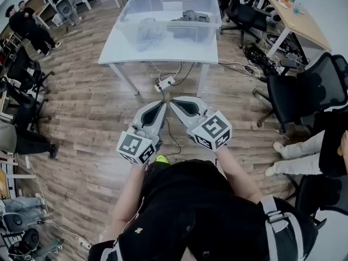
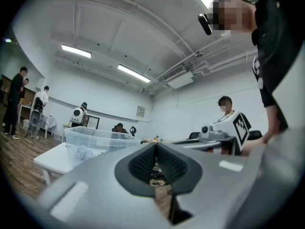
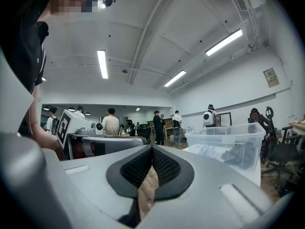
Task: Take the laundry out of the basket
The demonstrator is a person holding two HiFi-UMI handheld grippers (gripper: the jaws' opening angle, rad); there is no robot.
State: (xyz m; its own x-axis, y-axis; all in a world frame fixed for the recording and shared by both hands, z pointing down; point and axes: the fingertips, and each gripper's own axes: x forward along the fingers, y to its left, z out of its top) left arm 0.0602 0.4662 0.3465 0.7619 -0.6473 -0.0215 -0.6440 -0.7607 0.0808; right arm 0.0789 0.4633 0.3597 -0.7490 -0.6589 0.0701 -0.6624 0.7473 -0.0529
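The basket is a clear plastic bin on a white table, well ahead of both grippers. Inside lie a light grey garment and a dark grey one. My left gripper and right gripper are held side by side over the wooden floor, short of the table, pointing level at it. Both are shut with nothing between the pads. In the left gripper view the basket is at the left beyond the gripper. In the right gripper view the basket is at the right beyond the gripper.
A power strip with cables lies on the floor under the table. Black office chairs and a wooden desk stand at the right, where a person's legs show. More chairs and people are at the left.
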